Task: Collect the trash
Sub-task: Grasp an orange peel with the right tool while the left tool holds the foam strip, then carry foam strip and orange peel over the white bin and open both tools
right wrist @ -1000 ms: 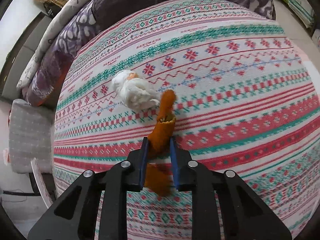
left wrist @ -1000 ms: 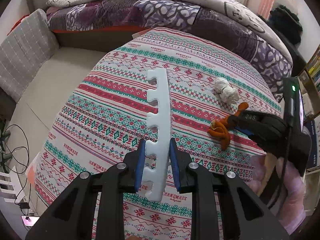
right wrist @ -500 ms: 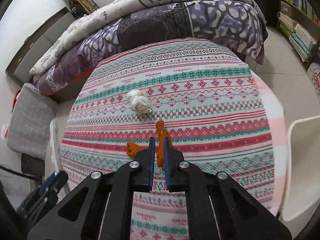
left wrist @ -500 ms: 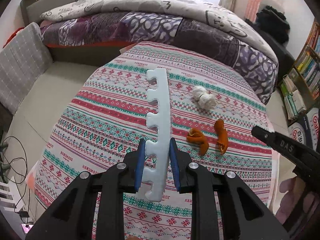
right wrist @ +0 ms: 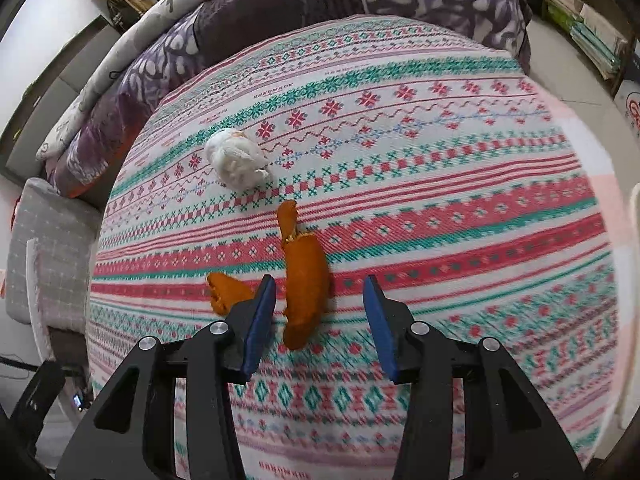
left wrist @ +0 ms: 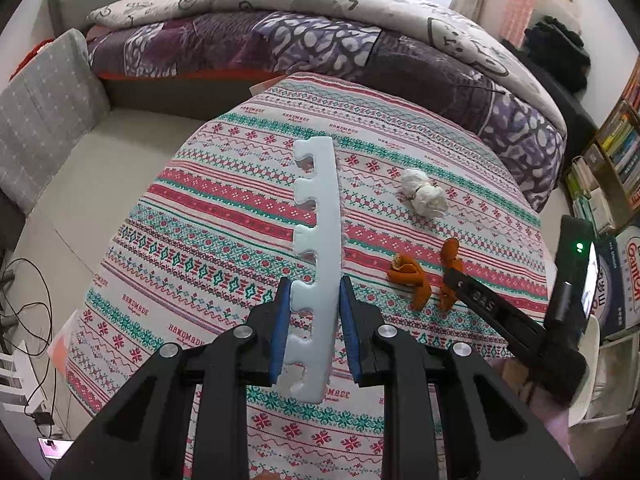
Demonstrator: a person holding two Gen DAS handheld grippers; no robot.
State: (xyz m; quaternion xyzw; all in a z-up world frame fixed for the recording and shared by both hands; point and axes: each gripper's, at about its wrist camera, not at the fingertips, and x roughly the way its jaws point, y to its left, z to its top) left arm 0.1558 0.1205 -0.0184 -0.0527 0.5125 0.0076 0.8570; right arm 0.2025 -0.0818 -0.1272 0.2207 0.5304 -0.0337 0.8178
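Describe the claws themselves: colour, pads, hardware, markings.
Both claws, left claw and right claw, are matte black angular plastic with silver round fasteners. Fingers carry flat blue pads. From the left camera, the right claw shows white lettering, unreadable, and a black unit with a green LED.

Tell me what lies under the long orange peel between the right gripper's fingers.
The orange peel lies on the patterned tablecloth, between the open right gripper fingers. Cloth directly beneath it is covered.

The left wrist view looks forward and down from well above the tablecloth (left wrist: 224, 216), taking in the bed (left wrist: 304, 40) beyond. The right wrist view sits nearer, low over the peels (right wrist: 306, 280) just ahead. Both share peels, tissue (left wrist: 424, 196) and cloth.
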